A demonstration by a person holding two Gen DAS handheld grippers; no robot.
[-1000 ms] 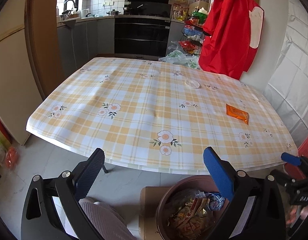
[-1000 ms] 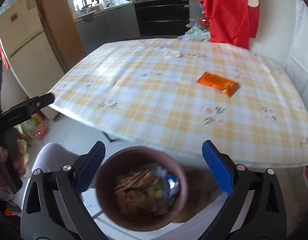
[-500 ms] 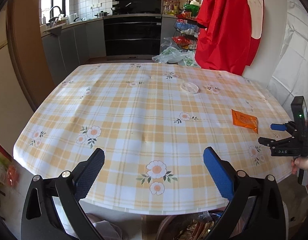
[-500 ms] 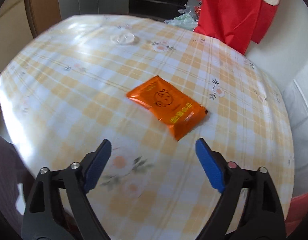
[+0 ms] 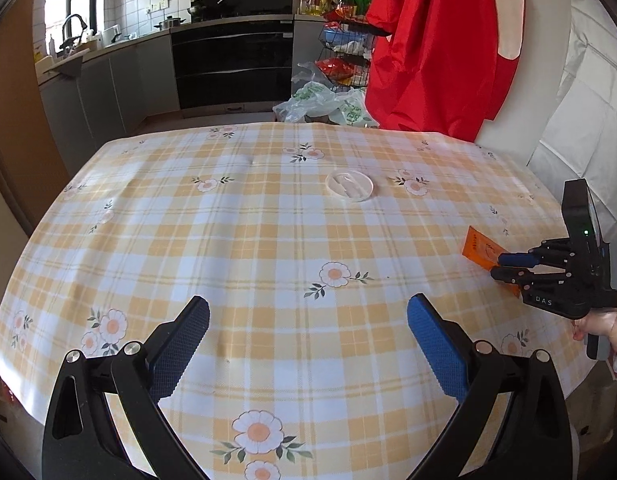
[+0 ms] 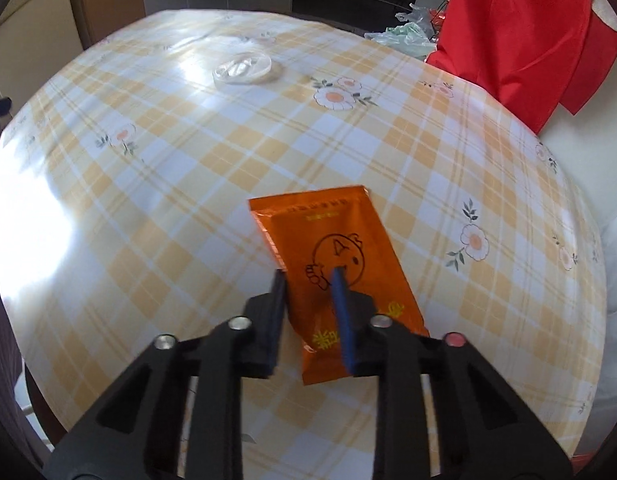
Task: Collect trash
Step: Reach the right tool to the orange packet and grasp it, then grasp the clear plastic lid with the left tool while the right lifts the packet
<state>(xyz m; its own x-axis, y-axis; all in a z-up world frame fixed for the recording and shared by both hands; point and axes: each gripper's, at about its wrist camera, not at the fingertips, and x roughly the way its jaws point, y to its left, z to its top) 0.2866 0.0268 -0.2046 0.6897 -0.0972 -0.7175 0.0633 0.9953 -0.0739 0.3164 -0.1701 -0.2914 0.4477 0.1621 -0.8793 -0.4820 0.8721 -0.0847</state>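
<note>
An orange snack packet (image 6: 340, 256) lies flat on the checked tablecloth (image 6: 188, 184), near the table's right edge. My right gripper (image 6: 308, 276) is down on it with its jaws closing. One pad sits at the packet's left edge, the other on its face. In the left wrist view the right gripper (image 5: 500, 266) pinches the orange packet (image 5: 478, 246). My left gripper (image 5: 308, 304) hangs open over the near side of the table, holding nothing. A round white plastic lid (image 5: 350, 186) lies further back, also visible as the white lid (image 6: 242, 68).
A red garment (image 5: 440, 40) hangs beyond the far right corner, with plastic bags (image 5: 324, 104) and a wire rack behind the table. A dark oven (image 5: 232, 68) and grey cabinets line the back wall. A hand (image 5: 596, 324) holds the right gripper at the table's right edge.
Both grippers moved from over the brown trash bowl beside the table to over the tabletop. The right gripper came down on the orange packet and its jaws narrowed. The bowl has left view.
</note>
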